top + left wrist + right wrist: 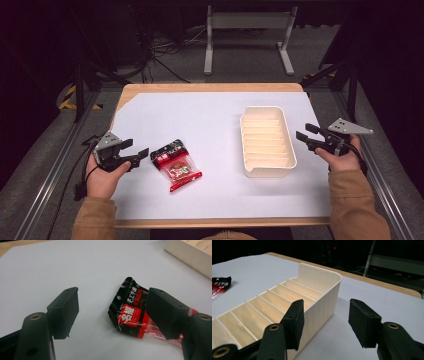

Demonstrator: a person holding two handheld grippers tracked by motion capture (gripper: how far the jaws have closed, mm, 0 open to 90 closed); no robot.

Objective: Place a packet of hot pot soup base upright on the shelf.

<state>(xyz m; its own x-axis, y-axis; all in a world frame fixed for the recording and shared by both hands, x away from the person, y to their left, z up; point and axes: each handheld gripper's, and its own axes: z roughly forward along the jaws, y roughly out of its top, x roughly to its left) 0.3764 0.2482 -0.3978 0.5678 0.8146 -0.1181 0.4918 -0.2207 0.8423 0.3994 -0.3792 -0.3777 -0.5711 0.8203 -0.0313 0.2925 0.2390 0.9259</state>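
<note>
Right in front of the left tool (136, 151) sits a snack pack (176, 164), black and red with white lettering and a clear bit at one end. It lies flat on the white sheet (200, 120) that covers the wooden surface (150, 88). That tool's jaws are spread wide and holding nothing. In the left gripper view the pack (130, 312) is just past the tips, and one jaw hides part of it, so can't really tell if that jaw is touching it or just hanging over it.

Over by the right tool (305, 136) there's a cream tray (248, 172) with thin dividers splitting it into narrow slots, nothing in them as far as I can see. This tool's jaws are wide apart too, gripping nothing, pointing at the tray's side and close to it. From the right gripper view, one jaw sits over the tray's rim (329, 296) while the other hangs over bare sheet beside the wall. Pack and tray are well apart from each other.
</note>
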